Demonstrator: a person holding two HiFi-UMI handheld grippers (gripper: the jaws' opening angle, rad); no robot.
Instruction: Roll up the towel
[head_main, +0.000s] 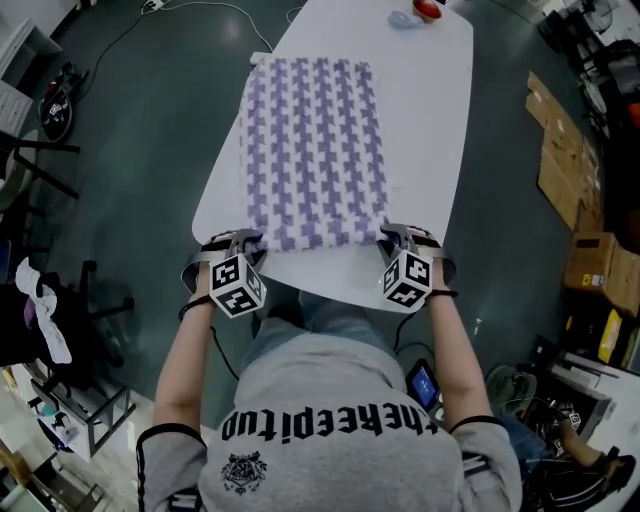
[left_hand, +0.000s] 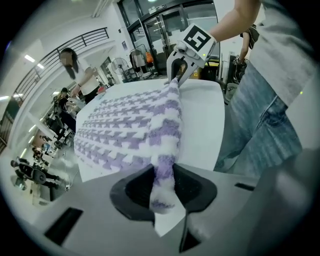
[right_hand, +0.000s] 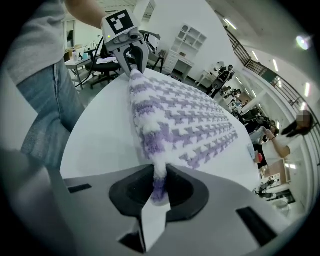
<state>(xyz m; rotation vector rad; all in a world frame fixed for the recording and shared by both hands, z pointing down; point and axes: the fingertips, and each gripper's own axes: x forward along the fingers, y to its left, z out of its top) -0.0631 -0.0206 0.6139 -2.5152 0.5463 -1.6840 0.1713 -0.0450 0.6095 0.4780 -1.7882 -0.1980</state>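
Towel (head_main: 315, 150), white with a purple houndstooth pattern, lies spread flat on the white table (head_main: 430, 150). Its long side runs from 6 toward 12 o'clock in the head view. Its near hem, at 6 o'clock, is gathered into a thick ridge that goes from one gripper to the other. At the 7 o'clock corner of the towel, the left gripper (head_main: 243, 242) has the cloth. In the left gripper view its jaws are closed onto the fabric, and a purple and white tip comes out between them. At the 5 o'clock corner the right gripper (head_main: 392, 238) holds in the same way, with its jaws pinched on a thin fold of the cloth. Both grippers point steeply down near the table edge. The person stands at 6 o'clock of the table, in a grey shirt (head_main: 330, 420) and jeans (head_main: 330, 310). At 12 o'clock, on the far end of the table, rest a small red object (head_main: 428, 9) and a pale blue one (head_main: 402, 19), well apart from the towel. On the dark floor at 3 o'clock lie cardboard boxes (head_main: 560, 150)
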